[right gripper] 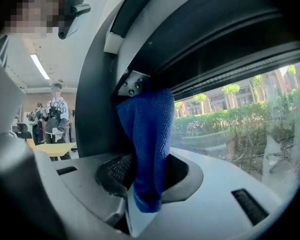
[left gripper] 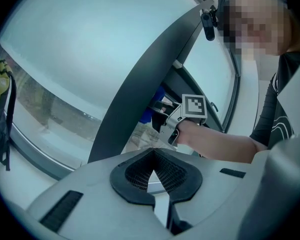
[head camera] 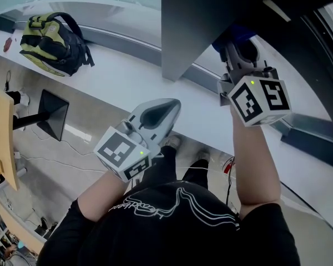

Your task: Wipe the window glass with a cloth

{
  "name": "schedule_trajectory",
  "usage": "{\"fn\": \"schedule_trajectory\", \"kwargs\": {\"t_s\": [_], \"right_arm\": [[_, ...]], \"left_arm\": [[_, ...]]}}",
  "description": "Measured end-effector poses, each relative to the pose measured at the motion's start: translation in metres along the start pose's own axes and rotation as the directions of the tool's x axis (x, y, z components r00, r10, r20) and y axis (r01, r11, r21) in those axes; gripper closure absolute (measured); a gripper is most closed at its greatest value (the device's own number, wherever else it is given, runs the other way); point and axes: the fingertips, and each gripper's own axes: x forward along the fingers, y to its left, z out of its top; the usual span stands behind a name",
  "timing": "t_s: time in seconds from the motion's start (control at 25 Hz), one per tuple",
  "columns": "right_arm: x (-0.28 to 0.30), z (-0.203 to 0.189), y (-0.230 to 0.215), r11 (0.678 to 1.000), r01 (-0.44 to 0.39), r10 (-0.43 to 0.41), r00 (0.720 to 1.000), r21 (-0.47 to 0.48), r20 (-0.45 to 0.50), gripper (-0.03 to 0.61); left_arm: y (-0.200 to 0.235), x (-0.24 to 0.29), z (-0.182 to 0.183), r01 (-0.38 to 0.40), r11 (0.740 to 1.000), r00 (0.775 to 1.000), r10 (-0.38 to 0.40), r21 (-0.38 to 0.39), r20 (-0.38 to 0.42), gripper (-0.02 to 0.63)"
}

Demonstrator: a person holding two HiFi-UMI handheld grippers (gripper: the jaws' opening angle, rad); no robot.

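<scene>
- Head view: I look steeply down on the sill [head camera: 116, 73].
- Left gripper view: faces the glass [left gripper: 65, 49], and shares the right gripper [left gripper: 160, 111] with the head view.
- Right gripper view: close against the glass.

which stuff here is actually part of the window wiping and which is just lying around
For the job:
blue cloth
right gripper, shut on the cloth
window glass

Lying about:
backpack on the sill
yellow table
left gripper, shut on nothing
</scene>
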Motion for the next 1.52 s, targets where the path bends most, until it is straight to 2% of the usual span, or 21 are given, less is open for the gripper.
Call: {"fn": "schedule_trajectory", "kwargs": {"t_s": [0.24,0.8,1.08,1.52], "right_arm": [[0.004,0.001,-0.003,1.0,-0.004,0.004,1.0,0.012,0.013,0.485],[-0.008,-0.003,-0.008,0.999,-0.015,0.017,0.998,-0.032,0.054,0.486],[-0.034,-0.006,-0.022,1.0,-0.01,0.012,0.998,-0.028,0.065,0.485],[-0.091,-0.005,-0.066,0.998,0.052,-0.05,0.995,-0.03,0.081,0.486]], "left_arm": [[-0.003,0.001,-0.008,-0.014,1.0,1.0,0.014,-0.007,-0.015,0.609],[-0.017,0.021,-0.018,-0.007,1.0,0.999,0.007,-0.003,-0.038,0.609],[-0.037,0.034,-0.03,0.008,1.0,0.998,-0.009,-0.011,-0.056,0.609],[-0.086,0.059,-0.053,0.052,0.999,0.995,-0.052,-0.004,-0.091,0.609]]}}
